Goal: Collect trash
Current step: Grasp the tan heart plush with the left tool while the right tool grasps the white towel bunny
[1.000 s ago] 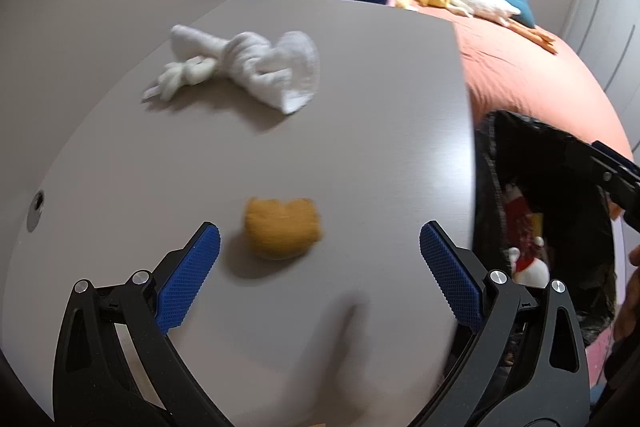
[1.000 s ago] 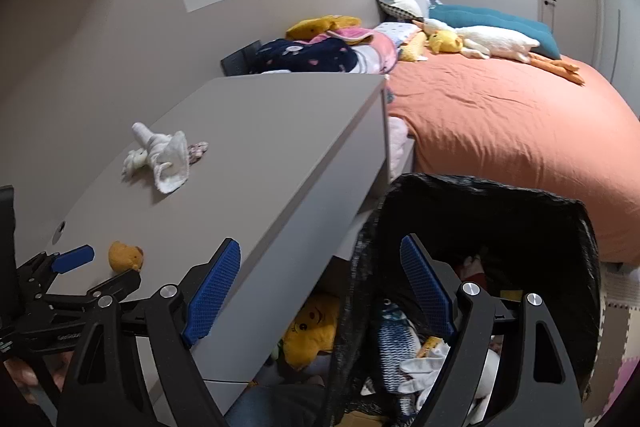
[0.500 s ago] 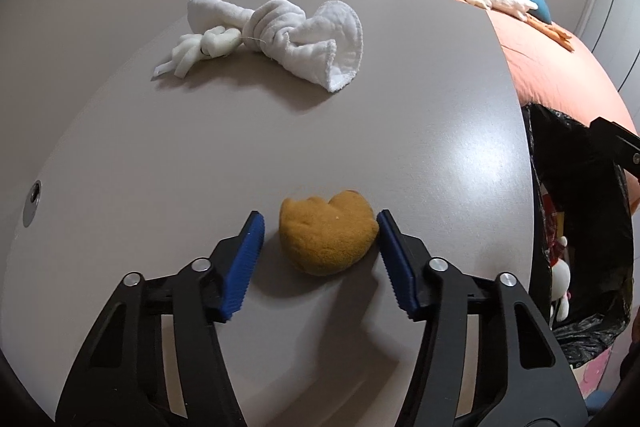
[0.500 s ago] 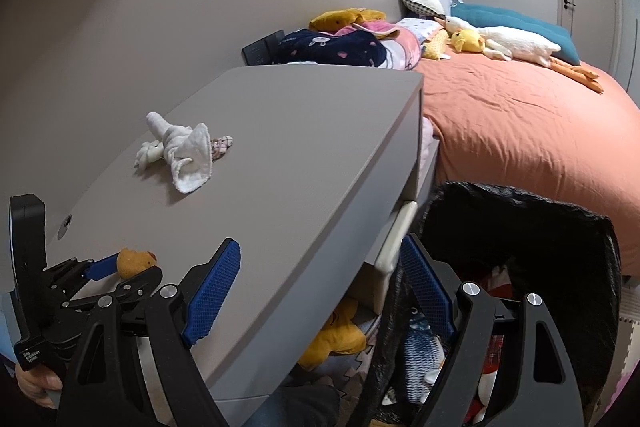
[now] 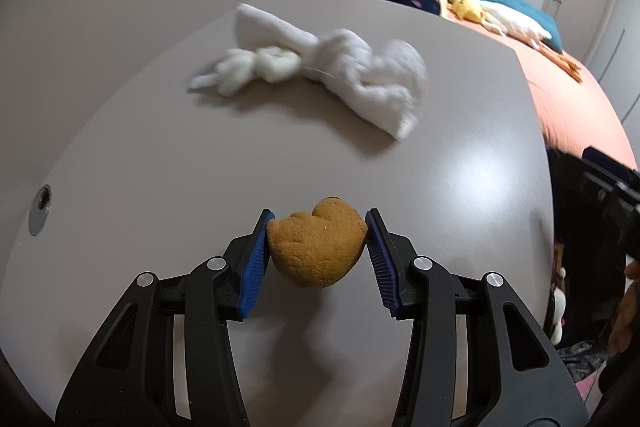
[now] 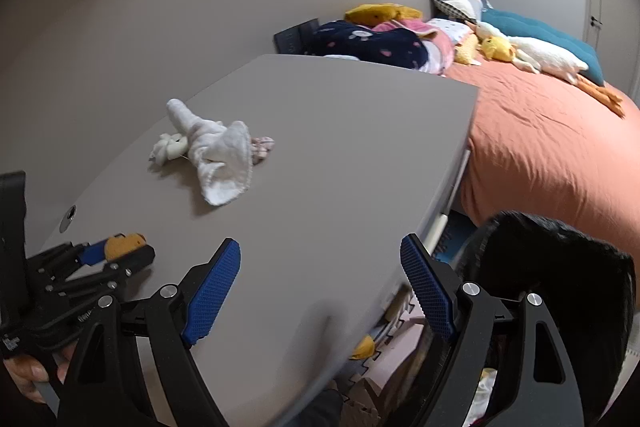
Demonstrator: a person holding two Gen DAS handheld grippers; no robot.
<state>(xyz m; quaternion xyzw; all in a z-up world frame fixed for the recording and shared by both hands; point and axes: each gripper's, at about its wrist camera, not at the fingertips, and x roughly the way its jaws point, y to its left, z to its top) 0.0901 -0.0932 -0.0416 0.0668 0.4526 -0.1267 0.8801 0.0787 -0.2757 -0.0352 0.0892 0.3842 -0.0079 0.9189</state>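
Since a second ago our left gripper (image 5: pixel 317 227) has slid forward over the table (image 5: pixel 460 187) and brought its wide-spread jaws in around the brown plush lump (image 5: pixel 316 249); they are closing, both blue pads (image 5: pixel 256 263) touching its sides, pinching it near the table's near edge. Farther off we see a knotted white cloth (image 5: pixel 352 79) lying well apart. Our right gripper (image 6: pixel 320 283) hangs over the table's right edge, jaws spread wide on nothing. Right of it sits the black trash bag (image 6: pixel 560 267), and beyond, the orange bed (image 6: pixel 540 155)
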